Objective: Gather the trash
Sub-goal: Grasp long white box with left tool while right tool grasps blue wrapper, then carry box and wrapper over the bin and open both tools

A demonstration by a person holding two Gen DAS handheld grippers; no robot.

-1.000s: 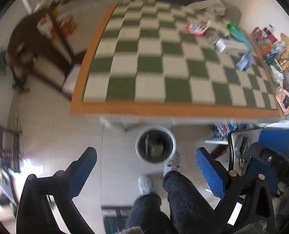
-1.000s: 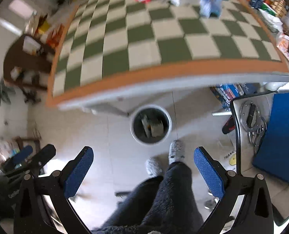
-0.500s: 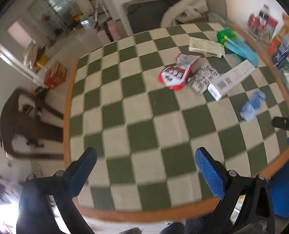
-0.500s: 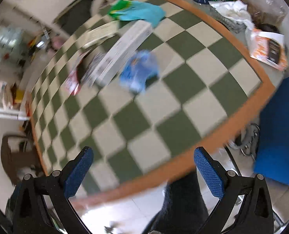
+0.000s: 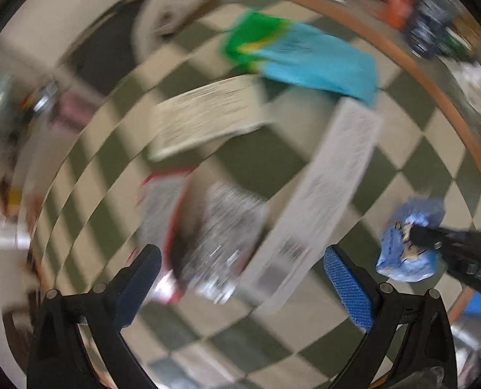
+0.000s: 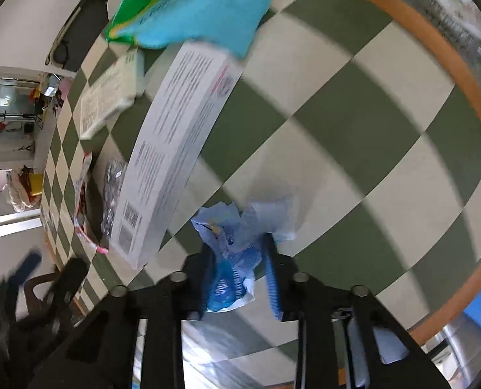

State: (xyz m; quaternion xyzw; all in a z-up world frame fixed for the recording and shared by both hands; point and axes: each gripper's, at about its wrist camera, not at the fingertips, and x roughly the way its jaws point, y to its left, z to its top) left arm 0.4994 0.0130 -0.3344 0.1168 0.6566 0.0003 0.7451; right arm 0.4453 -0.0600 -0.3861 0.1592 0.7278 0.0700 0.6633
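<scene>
On the green-and-cream checked table [image 6: 354,123], at about six o'clock in the right wrist view, the right gripper [image 6: 240,259] has a crumpled blue wrapper [image 6: 237,236] between its blue pads; its jaws are closing, and both pads already lie against the sides of the wrapper. At ten o'clock from the wrapper, just beside it, lies a long white carton [image 6: 172,149] printed with text and a barcode. A turquoise and green bag [image 6: 195,9] lies at the carton's far end, at twelve o'clock, its edge over the carton's corner. A smaller pale box [image 6: 107,97] lies at ten o'clock, and a silvery packet [image 6: 112,194] and a red-edged packet [image 6: 83,201] lie at nine o'clock, beside the carton.

From the left wrist view, heavily blurred, the left gripper [image 5: 240,285] hangs over the table with its fingers spread wide and nothing between them. The silvery packet [image 5: 227,236] is just beyond the gap, at twelve o'clock from it. The blue wrapper [image 5: 409,243] lies at three o'clock, with the right gripper's dark tip [image 5: 425,236] on it.
</scene>
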